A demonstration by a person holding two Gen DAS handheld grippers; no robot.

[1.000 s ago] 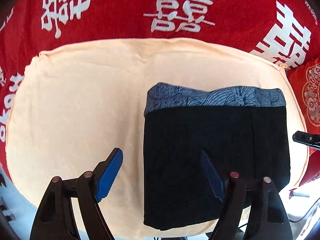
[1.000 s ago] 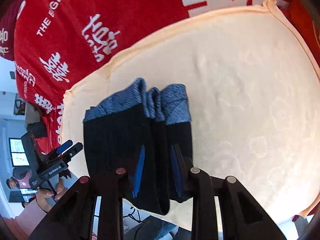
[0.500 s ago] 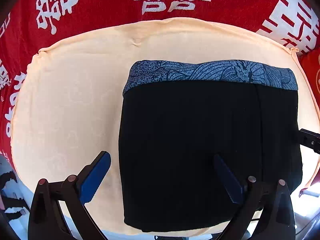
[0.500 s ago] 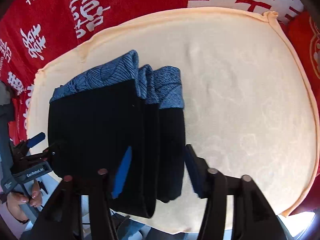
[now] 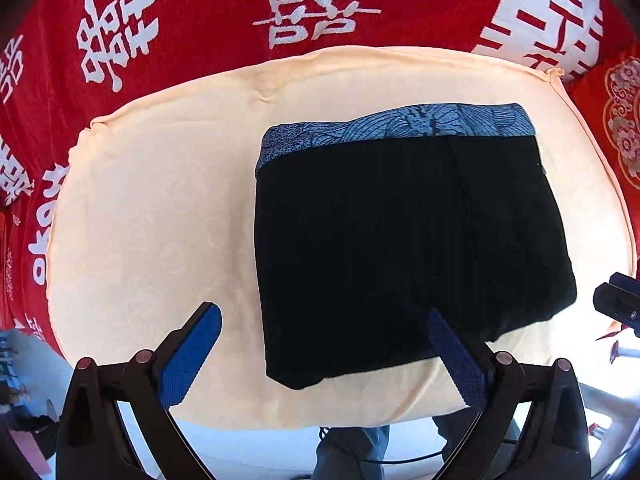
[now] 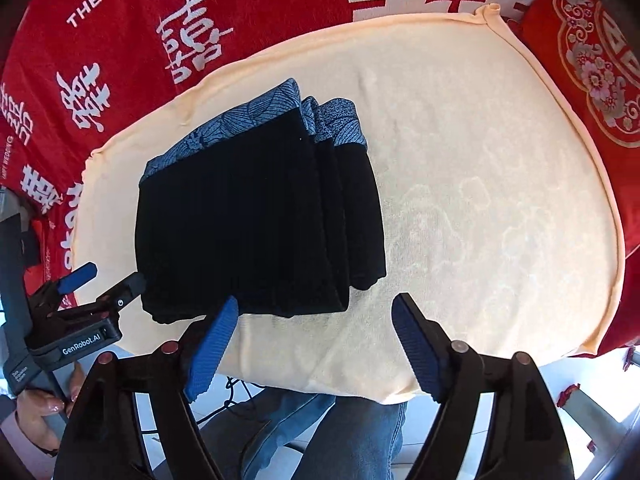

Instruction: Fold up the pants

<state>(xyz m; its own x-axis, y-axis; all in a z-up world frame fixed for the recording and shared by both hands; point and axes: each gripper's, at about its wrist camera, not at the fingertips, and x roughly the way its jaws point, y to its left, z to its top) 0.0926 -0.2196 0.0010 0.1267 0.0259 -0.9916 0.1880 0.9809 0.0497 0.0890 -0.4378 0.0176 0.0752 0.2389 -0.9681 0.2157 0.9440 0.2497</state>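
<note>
A red cloth (image 5: 192,4) printed with white characters is seen behind a peach cushion (image 5: 152,208), on which the work is laid. At the left, the left gripper (image 5: 322,342) is held spread, nothing between its fingers; its left finger is over bare cushion and its right over the near part of the pants. The pants (image 5: 400,248) are found folded into a compact black stack, patterned blue waistband at the far side, on the right part of the cushion in the left wrist view. In the right wrist view the right gripper (image 6: 314,334) is likewise spread and empty, near the stack's near edge.

Risk is judged as follows: the stepped layers (image 6: 344,208) on the stack's right side could be dragged open by a careless finger. The stack's near corner lies close to the cushion's near rim, so slippage off it is possible. Ample bare cushion (image 6: 480,200) is available to the right.
</note>
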